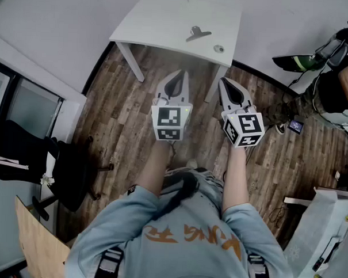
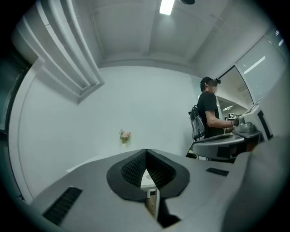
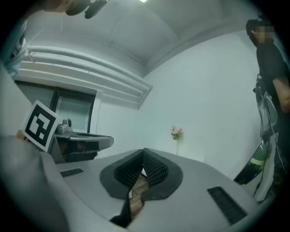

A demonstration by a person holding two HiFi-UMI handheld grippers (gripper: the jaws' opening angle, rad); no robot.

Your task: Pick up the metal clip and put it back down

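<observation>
The left gripper [image 1: 179, 74] and right gripper [image 1: 224, 81] are closed tight and hold nothing; the metal clip [image 1: 197, 33] lies on the table [image 1: 162, 20], top middle

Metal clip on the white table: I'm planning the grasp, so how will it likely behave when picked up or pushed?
The metal clip looks small and shiny, so it is probably stiff and light. It lies low on the smooth table, so a push should slide it rather than roll it. Its bare metal may prove slippery to pinch.
</observation>
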